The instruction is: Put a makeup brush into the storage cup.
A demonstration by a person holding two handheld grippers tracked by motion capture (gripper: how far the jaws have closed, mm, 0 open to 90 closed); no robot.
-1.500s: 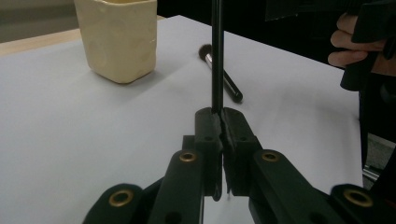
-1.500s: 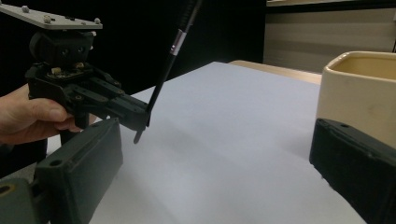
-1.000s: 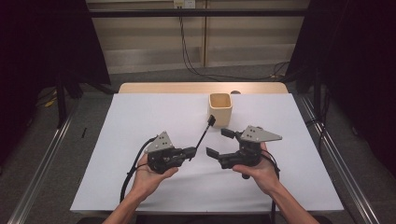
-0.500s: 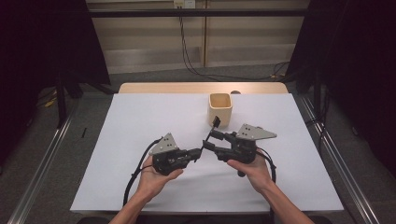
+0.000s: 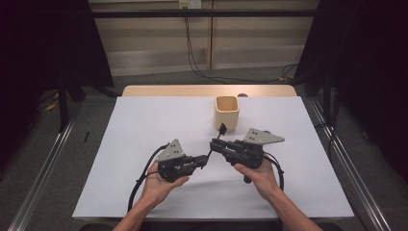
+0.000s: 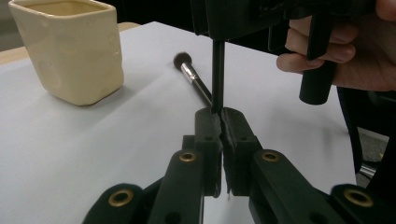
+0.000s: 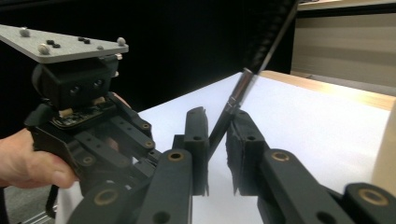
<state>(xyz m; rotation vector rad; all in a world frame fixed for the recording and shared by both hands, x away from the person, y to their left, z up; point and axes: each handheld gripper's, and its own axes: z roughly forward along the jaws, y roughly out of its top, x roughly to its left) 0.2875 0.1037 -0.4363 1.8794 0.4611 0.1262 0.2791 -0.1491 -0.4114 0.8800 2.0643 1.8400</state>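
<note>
Mid-handover, centre frame: left gripper [image 5: 203,160] clenched on makeup brush [image 6: 194,80]; right gripper [image 5: 215,144] jaws released around handle. Next: right closes, left lets go.

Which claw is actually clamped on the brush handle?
The left claw: its jaws are pressed together on the brush handle. The right claw has a gap between its jaws around it.

In the left gripper view, the thin black-handled makeup brush [image 6: 194,79] has its handle end hidden between the shut fingers [image 6: 208,135]. In the right gripper view, its bristle end runs off the top edge, and the cream square ceramic cup [image 7: 386,154] is cut by the right edge.
</note>
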